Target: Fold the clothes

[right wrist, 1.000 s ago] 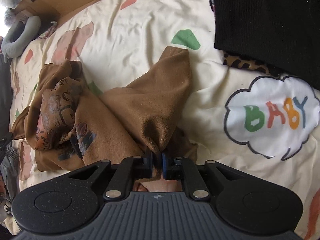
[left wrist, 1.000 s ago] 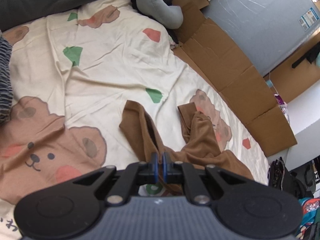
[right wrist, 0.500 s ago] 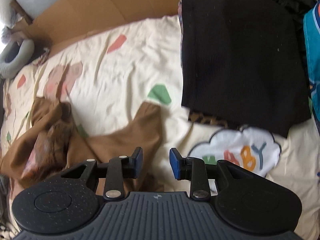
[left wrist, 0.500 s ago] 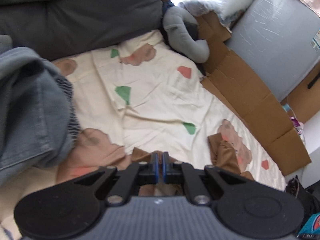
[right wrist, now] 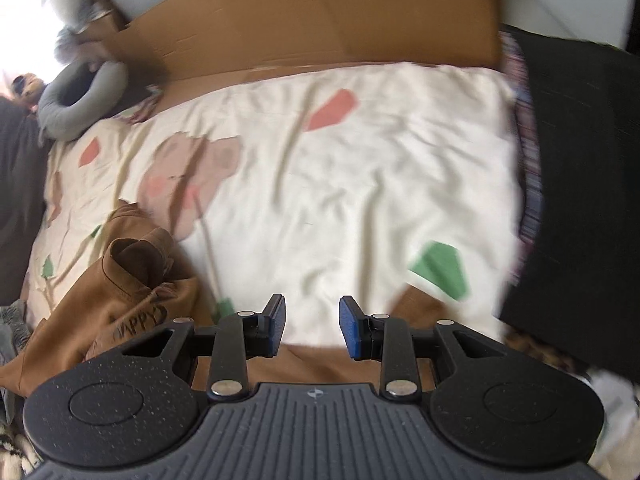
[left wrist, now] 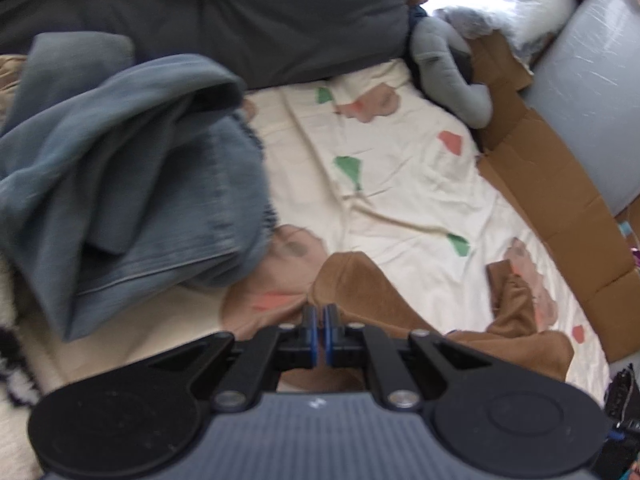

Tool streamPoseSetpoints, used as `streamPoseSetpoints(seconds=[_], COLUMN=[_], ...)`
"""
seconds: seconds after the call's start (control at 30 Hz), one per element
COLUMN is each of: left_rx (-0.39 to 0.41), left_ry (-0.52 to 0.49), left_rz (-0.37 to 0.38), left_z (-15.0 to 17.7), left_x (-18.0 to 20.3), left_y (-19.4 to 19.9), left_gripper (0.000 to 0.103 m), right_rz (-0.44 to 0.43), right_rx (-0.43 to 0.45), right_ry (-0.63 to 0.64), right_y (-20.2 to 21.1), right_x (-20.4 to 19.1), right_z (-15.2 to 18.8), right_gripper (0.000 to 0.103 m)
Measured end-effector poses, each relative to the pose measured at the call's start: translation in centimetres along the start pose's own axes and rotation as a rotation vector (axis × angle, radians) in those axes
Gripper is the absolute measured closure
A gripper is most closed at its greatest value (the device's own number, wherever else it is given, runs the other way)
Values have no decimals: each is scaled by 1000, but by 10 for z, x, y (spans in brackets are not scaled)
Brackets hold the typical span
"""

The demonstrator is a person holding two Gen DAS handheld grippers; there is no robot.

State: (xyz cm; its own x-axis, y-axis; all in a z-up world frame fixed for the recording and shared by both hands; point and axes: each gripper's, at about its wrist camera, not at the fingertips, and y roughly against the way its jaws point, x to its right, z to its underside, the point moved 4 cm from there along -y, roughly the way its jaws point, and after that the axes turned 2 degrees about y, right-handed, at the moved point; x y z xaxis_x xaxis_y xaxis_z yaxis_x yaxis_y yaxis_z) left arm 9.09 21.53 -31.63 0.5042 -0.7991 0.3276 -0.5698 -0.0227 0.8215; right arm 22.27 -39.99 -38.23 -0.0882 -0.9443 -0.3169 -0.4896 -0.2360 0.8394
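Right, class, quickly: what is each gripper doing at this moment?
Left gripper: closed, pinching the brown garment.
Right gripper: open, holding nothing, above the brown garment's edge and the bedsheet.

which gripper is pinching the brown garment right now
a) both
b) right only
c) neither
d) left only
d: the left gripper is shut on a fold of the brown garment, while the right gripper has its jaws spread wide with only the printed sheet seen between them.
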Motion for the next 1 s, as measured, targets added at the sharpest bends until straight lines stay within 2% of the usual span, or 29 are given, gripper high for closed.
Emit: streamPoseSetpoints(seconds=[0.27, 0.33, 0.47, 0.6, 0.7, 0.9, 0.97, 1.0], left_rx=[-52, -33, 8, 4, -8, -56, -72, -79], left_ry=[69, 70, 44, -5, -35, -139, -183, -202], left_rz=[-138, -169, -120, -64, -22, 65, 95, 112], left_z=[10, 5, -9, -22, -28, -32, -30, -29], left_x=[-38, -39, -29, -8, 9, 52, 69, 78], left_y=[3, 7, 14, 0, -16, -58, -71, -78], left_gripper=[99, 94, 90, 90, 90, 84, 84, 84], right_rz=[-65, -78, -105, -131, -152, -209, -225, -233], right_rx=[-10, -9, -8, -7, -7, -33, -33, -33], right_ry=[92, 117, 168, 218, 251, 280, 321, 341], right_y=[-36, -44, -59, -75, -86, -107, -114, -117], right_x=[-43, -52, -70, -89, -103, -136, -151, -158], right_z=[-23, -28, -40, -51, -60, -79, -84, -86], right_gripper=[67, 67, 66, 63, 58, 58, 55, 50])
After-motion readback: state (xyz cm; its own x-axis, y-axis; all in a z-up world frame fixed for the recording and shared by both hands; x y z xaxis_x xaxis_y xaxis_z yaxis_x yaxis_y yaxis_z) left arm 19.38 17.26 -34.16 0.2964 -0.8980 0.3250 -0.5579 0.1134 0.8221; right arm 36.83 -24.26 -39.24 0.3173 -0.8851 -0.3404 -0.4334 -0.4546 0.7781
